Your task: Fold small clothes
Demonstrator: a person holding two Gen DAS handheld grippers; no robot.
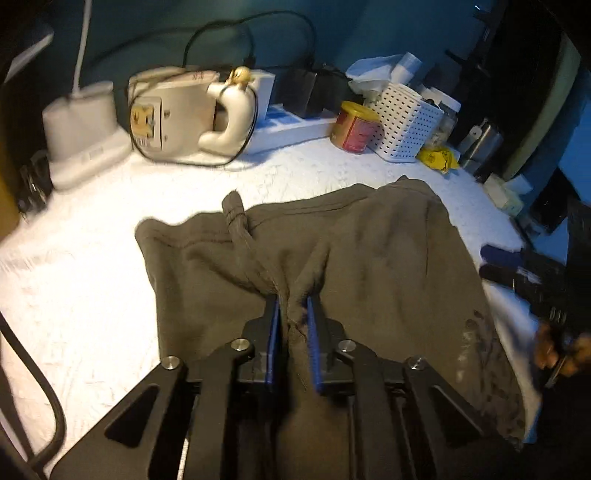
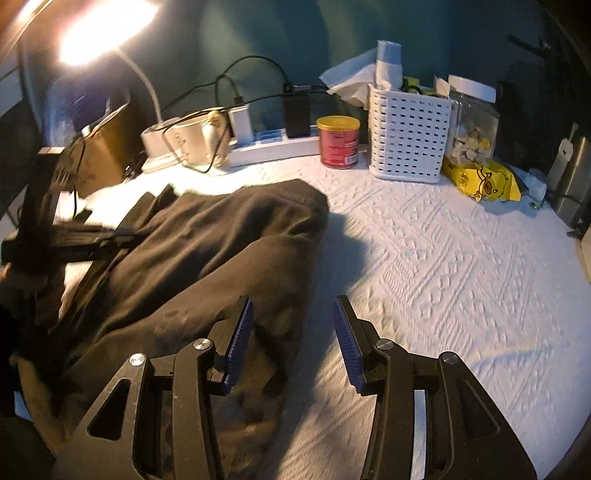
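The dark olive shorts [image 1: 332, 258] are lying spread on the white textured cover of the bench [image 1: 92, 266], in front of the red can [image 1: 354, 127], which is standing at the back beside the white perforated basket [image 1: 402, 122]. The left hand-held gripper [image 1: 293, 306] is pinching a bunched fold of the shorts between its blue pads, its jaws drawn nearly together with the cloth puckering around them. The drawstring [image 1: 236, 218] is trailing from that fold toward the far edge of the garment, on the side away from the red can.

The right hand-held gripper [image 2: 293, 314] is hovering with its jaws spread wide and gripping nothing; its left finger is sitting over the near edge of the shorts [image 2: 207, 251], its right finger over bare cover. Beyond the red can [image 2: 338, 141] in the right wrist view, the basket [image 2: 408, 136] is standing just beside it, and a yellow duck-print packet [image 2: 480, 181] is lying past the basket. A lit lamp [image 2: 99, 29] is glaring far to the other side of the can.
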